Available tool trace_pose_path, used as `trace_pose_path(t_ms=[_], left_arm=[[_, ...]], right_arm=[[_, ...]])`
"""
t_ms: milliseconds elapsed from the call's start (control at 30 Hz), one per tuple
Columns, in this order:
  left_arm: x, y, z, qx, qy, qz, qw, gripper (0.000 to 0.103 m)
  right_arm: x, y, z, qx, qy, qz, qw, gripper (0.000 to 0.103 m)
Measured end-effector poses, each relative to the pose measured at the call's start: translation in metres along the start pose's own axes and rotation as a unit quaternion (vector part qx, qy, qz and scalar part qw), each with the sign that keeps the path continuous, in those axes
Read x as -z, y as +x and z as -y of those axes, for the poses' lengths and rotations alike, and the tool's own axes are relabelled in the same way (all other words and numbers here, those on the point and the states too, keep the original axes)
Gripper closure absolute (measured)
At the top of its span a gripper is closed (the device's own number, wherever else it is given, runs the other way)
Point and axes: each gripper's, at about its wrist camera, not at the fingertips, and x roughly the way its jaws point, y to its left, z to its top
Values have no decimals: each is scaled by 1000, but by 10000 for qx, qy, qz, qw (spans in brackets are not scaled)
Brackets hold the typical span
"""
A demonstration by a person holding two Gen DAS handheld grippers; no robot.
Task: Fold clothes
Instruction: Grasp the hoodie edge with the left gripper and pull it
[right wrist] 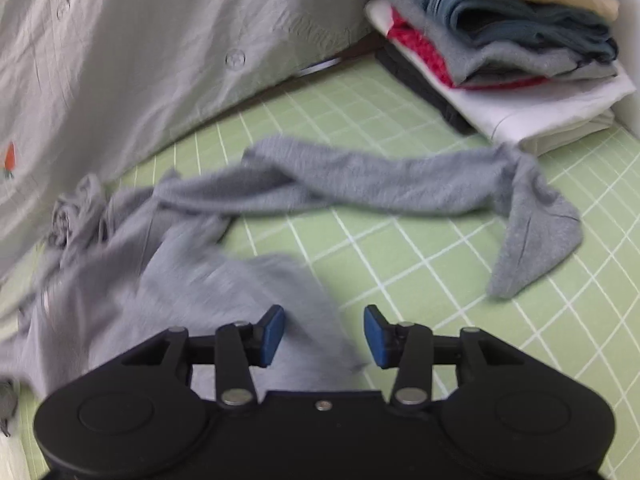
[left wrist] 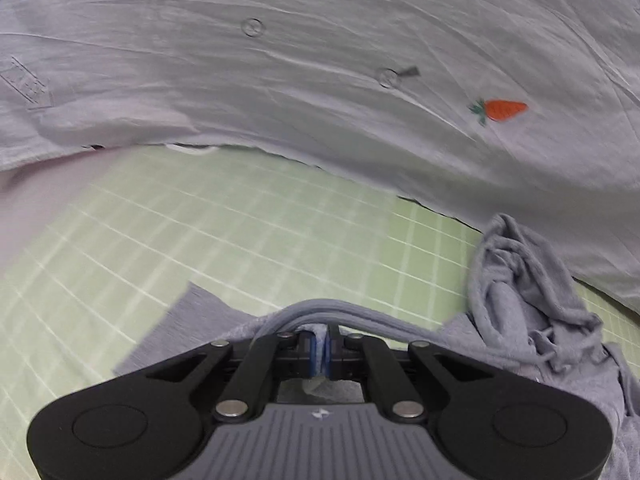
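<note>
Clamping: left gripper (left wrist: 320, 346) pinched tight on a bunched hem of the grey knit garment (left wrist: 532, 280), blue pads (left wrist: 313, 350) nearly meeting with cloth squeezed between.
Right gripper (right wrist: 324, 334): spread wide, nothing between the blue pads (right wrist: 272, 334), poised low over the garment's (right wrist: 224, 280) near edge.
Garment: soft heathered grey knit, crumpled on the green mat (right wrist: 420, 272), one long sleeve (right wrist: 400, 188) stretched across and ending in a folded point.
Mat: pale green with a white grid, flat and smooth.
Sheet (left wrist: 320, 80): light grey, thin woven cloth, finely creased, with an embroidered orange carrot (left wrist: 502, 110) and faint stitched circles; draped behind the garment, edge lying on the mat.
Left wrist view only: rumpled, twisted lump of grey knit at right, close beside the sheet's edge.
Right wrist view only: stack of folded clothes (right wrist: 500, 40) at far right on the mat, tan, blue, grey, red, white and dark layers; sleeve tip near its base.
Pose: both grippers angled forward and down toward the mat.
</note>
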Motion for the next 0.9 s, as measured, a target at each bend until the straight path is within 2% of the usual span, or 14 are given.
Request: trace_pose_path(t_ms=[67, 133, 200, 267, 333, 467, 533, 700, 767, 800, 833, 867, 900], left_arm=[[-5, 0, -20, -150, -137, -24, 9998, 98], [-5, 1, -34, -224, -292, -87, 9993, 98], [-2, 2, -37, -268, -336, -111, 9990, 98], [1, 1, -37, -293, -403, -115, 9987, 98], [2, 1, -35, -331, -462, -102, 9983, 98], [3, 5, -33, -417, -595, -85, 9973, 98], [3, 6, -32, -461, -638, -91, 9969, 98], [3, 10, -27, -602, -607, -107, 9963, 98], [2, 12, -28, -637, -649, -110, 9958, 98], [1, 12, -28, -650, -679, -107, 9955, 98], [0, 13, -29, -658, -702, -104, 9953, 98], [-1, 13, -29, -683, -714, -92, 9951, 98], [-4, 13, -29, -694, -702, -72, 9951, 98]], right_arm=[[-3, -7, -6, 27, -61, 250, 9997, 44], [-9, 0, -16, 102, -462, 263, 9985, 28], [-15, 16, -26, 259, -1040, 204, 9940, 24], [-22, 36, -36, 373, -1666, 136, 9852, 15], [-28, 52, -50, 291, -2337, 145, 9718, 1], [-33, 81, -80, 107, -3504, 200, 9363, 0], [-35, 94, -88, 75, -3775, 159, 9258, 0], [-33, 107, -96, 3, -3995, 40, 9167, 0], [-33, 109, -95, 105, -4041, 33, 9146, 4], [-34, 109, -95, 173, -4036, 46, 9147, 14], [-43, 105, -92, 221, -3964, 153, 9177, 45], [-53, 102, -88, 268, -3889, 262, 9205, 65], [-62, 99, -85, 315, -3813, 370, 9232, 77]])
